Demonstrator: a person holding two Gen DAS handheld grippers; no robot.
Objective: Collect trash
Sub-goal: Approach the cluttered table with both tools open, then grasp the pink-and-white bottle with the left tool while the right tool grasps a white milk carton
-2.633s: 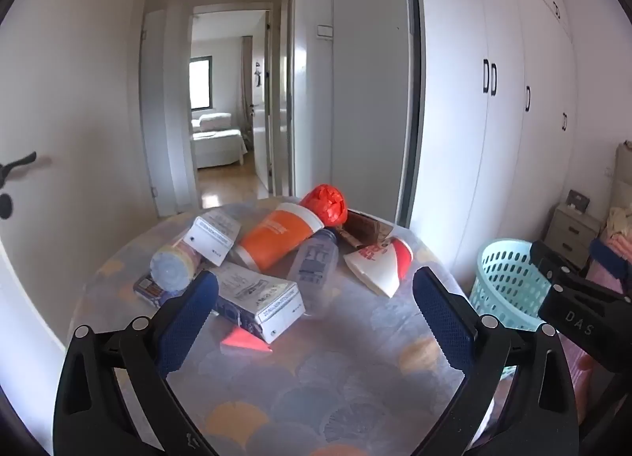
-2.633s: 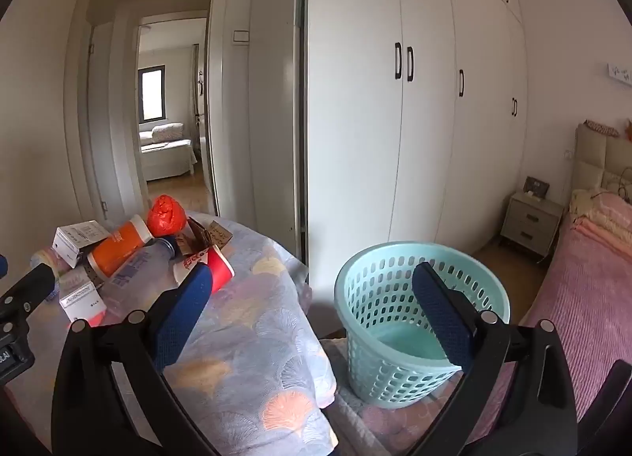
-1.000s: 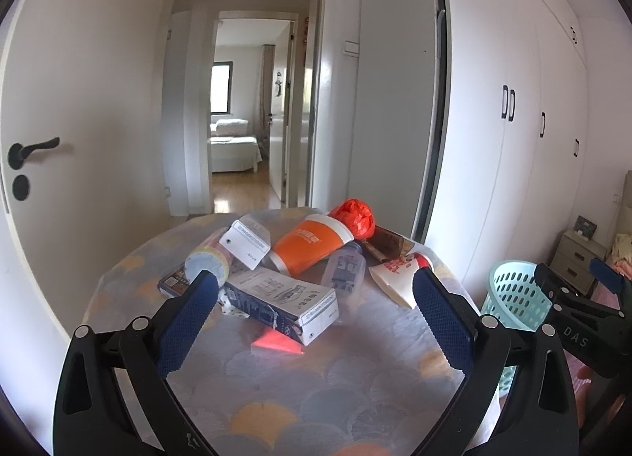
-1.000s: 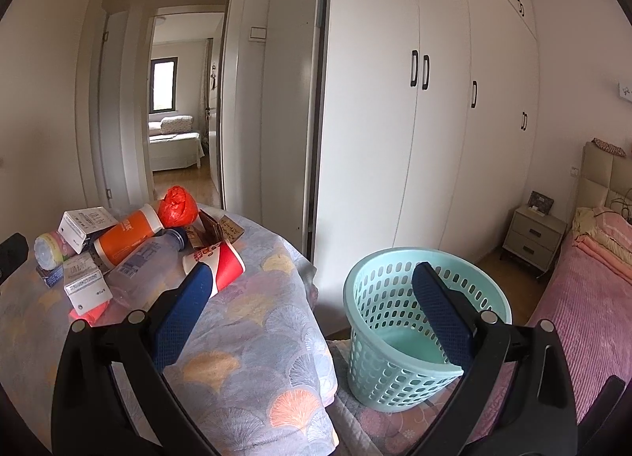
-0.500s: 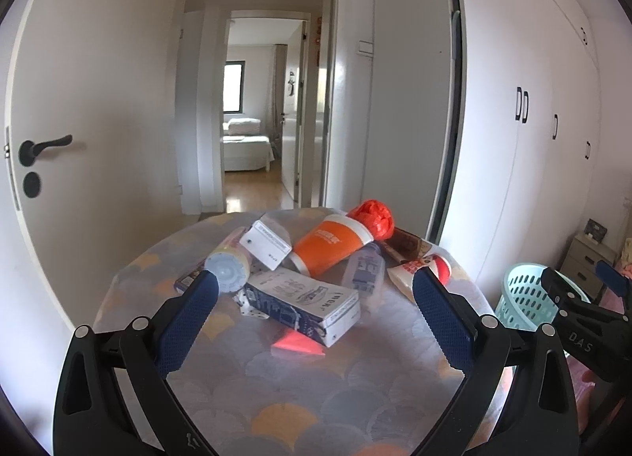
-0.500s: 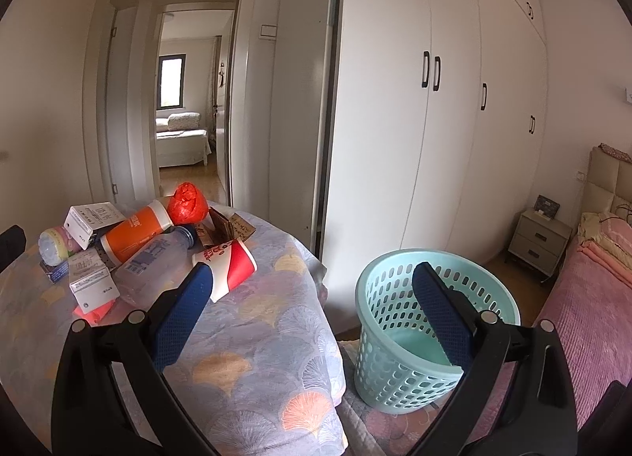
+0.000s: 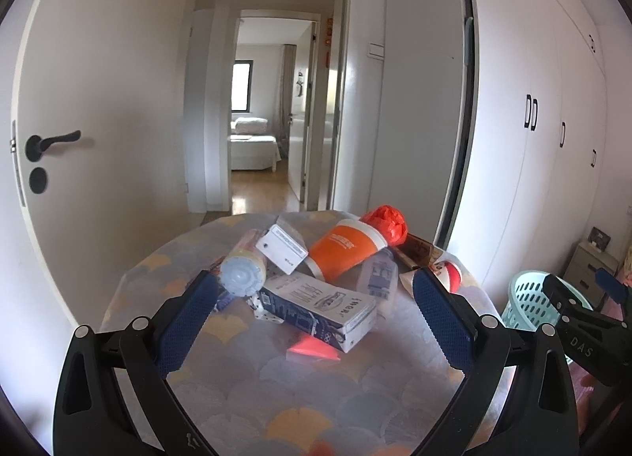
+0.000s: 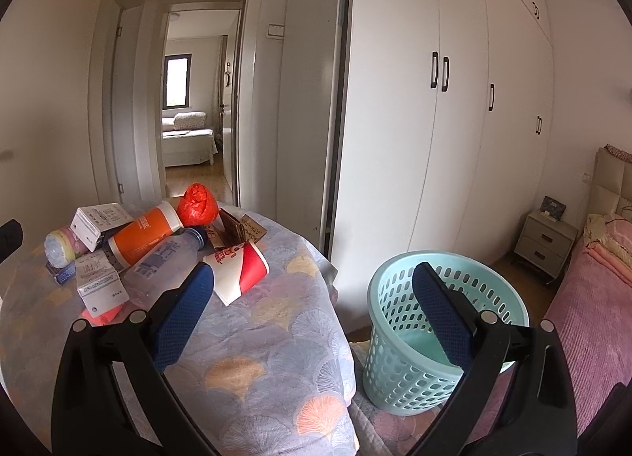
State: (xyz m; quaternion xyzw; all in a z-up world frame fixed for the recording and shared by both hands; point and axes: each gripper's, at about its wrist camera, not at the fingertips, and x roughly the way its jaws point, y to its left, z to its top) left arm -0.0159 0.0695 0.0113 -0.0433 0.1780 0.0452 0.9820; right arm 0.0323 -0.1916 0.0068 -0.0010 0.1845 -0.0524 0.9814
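A pile of trash lies on a round table (image 7: 245, 385): an orange cup (image 7: 343, 250), a red crumpled bag (image 7: 385, 224), a clear plastic bottle (image 7: 379, 278), a long white carton (image 7: 320, 304), a small white box (image 7: 281, 250), a pastel tube (image 7: 243, 272) and a red-and-white paper cup (image 8: 241, 266). My left gripper (image 7: 316, 318) is open and empty, just short of the pile. My right gripper (image 8: 312, 304) is open and empty, to the right of the pile, above the table edge. A turquoise basket (image 8: 446, 333) stands on the floor to the right.
The table (image 8: 276, 357) has a patterned cloth hanging over its edge. A white wardrobe (image 8: 454, 120) fills the back wall. A bed with a pink cover (image 8: 592, 318) and a nightstand (image 8: 547, 244) are at right. A closed door (image 7: 79, 164) is at left, beside an open doorway (image 7: 268, 120).
Both grippers have risen and drawn back a little, so the pile and the basket sit lower and slightly smaller in view. Nothing on the table has moved.
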